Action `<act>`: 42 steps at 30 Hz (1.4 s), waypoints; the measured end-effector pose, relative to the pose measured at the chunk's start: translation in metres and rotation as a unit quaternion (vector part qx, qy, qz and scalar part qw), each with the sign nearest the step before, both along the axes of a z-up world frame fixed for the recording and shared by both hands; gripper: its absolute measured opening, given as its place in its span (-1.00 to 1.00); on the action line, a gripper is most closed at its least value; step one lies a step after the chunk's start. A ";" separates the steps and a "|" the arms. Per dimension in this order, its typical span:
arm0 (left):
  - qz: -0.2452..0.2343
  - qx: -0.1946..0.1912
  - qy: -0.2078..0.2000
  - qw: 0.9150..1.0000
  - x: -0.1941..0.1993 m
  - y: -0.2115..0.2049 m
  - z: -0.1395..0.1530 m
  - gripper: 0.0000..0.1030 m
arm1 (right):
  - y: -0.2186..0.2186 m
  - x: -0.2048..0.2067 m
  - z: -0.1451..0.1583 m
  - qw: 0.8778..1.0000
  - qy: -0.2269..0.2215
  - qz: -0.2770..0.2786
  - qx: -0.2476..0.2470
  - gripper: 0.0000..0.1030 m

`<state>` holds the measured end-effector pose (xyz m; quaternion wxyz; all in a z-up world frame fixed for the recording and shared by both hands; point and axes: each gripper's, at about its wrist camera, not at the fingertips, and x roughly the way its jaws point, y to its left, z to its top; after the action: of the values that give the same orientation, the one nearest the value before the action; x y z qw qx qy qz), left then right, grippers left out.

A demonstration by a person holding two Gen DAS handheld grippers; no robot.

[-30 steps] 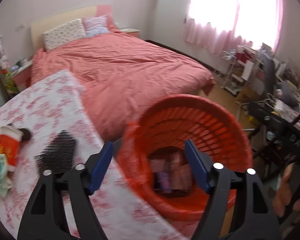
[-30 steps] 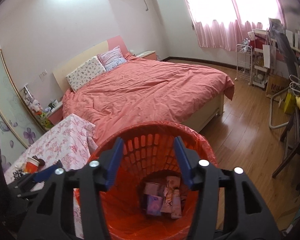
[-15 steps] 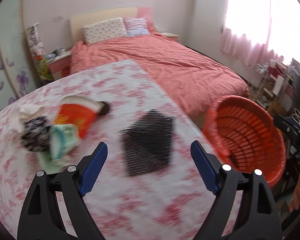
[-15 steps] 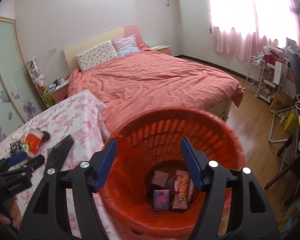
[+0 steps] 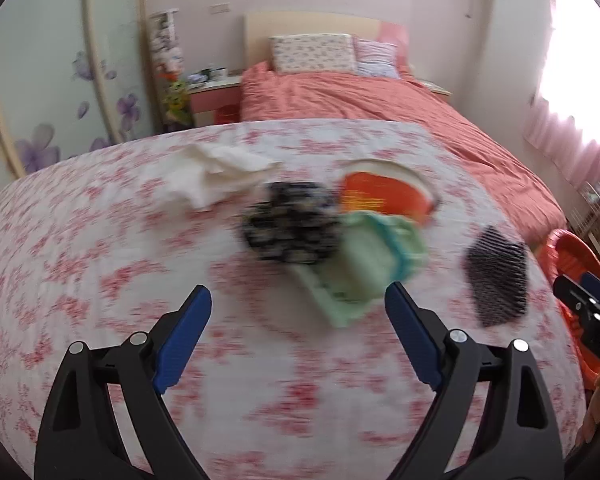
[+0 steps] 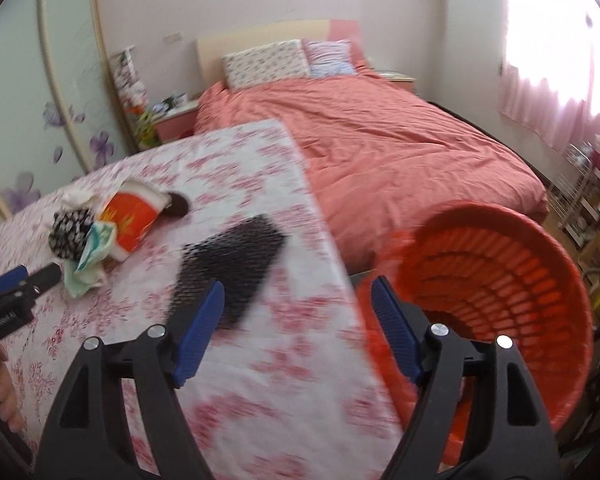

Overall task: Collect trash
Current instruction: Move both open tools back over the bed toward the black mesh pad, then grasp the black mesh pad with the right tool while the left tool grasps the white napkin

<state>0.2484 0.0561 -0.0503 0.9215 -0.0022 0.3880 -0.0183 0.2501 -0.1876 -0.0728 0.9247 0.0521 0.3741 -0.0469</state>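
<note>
**Both hand-held grippers empty above the littered tabletop**

The left hand-held gripper (image 5: 298,330) is held with its blue jaws wide apart, having just been opening, nothing between them. A heap of trash is seen on the pink floral tabletop (image 5: 100,280): a crumpled white tissue (image 5: 216,174), a black-and-white patterned wrapper (image 5: 288,224), a pale green packet (image 5: 372,256) and a red paper cup (image 5: 384,196) (all blurred). The right hand-held gripper (image 6: 296,320), likewise just opening and empty, is held over the tabletop edge, near a black mesh piece (image 6: 228,264). The orange slatted plastic basket (image 6: 500,280) stands beside the tabletop.

Trash pile (image 5: 324,224) motion-blurred — orange basket (image 5: 572,264) cut off at the edge.
</note>
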 end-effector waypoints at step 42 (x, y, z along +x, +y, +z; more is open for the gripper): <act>0.083 -0.015 0.047 0.995 0.143 0.063 -0.020 0.70 | 0.038 0.056 -0.030 0.998 0.055 -0.002 -0.010 -0.28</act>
<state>0.3915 0.1190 -0.0704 0.9006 -0.0489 0.4286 0.0522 0.3061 -0.1493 -0.1032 0.9029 0.0410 0.4243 -0.0551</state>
